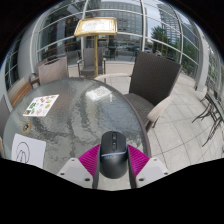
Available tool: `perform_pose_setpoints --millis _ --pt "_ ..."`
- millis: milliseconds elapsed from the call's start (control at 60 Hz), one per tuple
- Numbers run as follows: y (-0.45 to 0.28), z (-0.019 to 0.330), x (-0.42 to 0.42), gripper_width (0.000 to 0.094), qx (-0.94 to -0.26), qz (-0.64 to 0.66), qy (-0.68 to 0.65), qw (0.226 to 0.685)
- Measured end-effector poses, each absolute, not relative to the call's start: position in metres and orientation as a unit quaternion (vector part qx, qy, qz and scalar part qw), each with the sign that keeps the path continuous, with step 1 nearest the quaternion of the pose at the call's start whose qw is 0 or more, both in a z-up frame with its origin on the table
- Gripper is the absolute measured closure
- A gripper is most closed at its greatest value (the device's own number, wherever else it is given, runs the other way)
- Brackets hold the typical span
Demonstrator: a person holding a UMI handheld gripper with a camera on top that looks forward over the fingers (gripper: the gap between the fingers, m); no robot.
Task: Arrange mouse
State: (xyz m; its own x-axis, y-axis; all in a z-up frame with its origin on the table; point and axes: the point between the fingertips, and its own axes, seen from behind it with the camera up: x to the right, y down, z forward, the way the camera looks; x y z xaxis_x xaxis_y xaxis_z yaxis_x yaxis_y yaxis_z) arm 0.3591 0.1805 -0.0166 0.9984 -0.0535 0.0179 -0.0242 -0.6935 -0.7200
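The gripper (112, 166) pinches one black mouse (112, 150) between its two pink pads (89, 160), low over a round glass table (85, 112). Two sheets of paper (41, 104) lie on the table, and one dark chair (155, 75) stands beyond.

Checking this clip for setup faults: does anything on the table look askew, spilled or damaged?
Nothing stands out. The mouse sits straight between the tool's fingers on the round glass table; papers lie flat.
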Motion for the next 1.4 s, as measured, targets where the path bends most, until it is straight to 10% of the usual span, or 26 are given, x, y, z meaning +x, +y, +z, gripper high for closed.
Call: perform_pose_setpoints --millis 183,467,650,1067,1400 --pt "0.178 -0.009 0.358 0.0644 -0.931 -0.013 0.037 0.362" --pt "0.207 0.218 0.284 0.0643 -0.864 -0.056 0.034 0.5" --pt "0.197 0.278 0.15 0.0646 -0.841 -0.023 -0.009 0.54" --pt "0.109 0.03 0.034 0.0646 -0.928 -0.005 -0.036 0.371" --pt "0.089 -0.015 0.028 0.0533 -0.93 -0.001 -0.019 0.368"
